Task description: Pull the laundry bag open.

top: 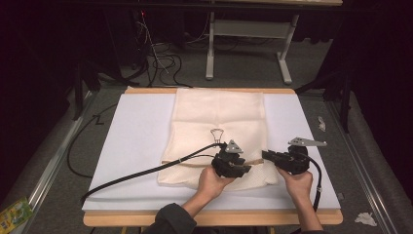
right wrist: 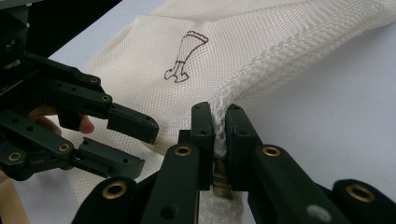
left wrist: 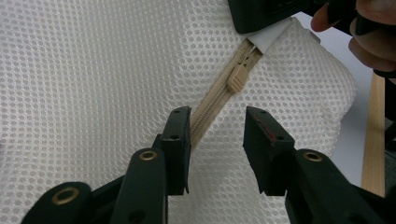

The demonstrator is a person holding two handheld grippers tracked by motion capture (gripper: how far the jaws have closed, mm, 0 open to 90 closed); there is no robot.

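While right gripper [right wrist: 219, 122] pinches mesh bag [top: 219, 117], zipper pull [left wrist: 236, 78] ahead — unobstructed

We cannot see the end of the zipper [left wrist: 219, 100], because the right gripper [left wrist: 264, 14] covers it. The mesh bag [left wrist: 93, 93] runs past the picture's edge.

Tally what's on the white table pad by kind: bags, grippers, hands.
Mesh laundry bag, cream, with a tan zipper: 1
Grippers: 2, left gripper with jaws open over the zipper, right gripper clamped on the bag's edge
Hands: 2, left hand, right hand
Total: 5
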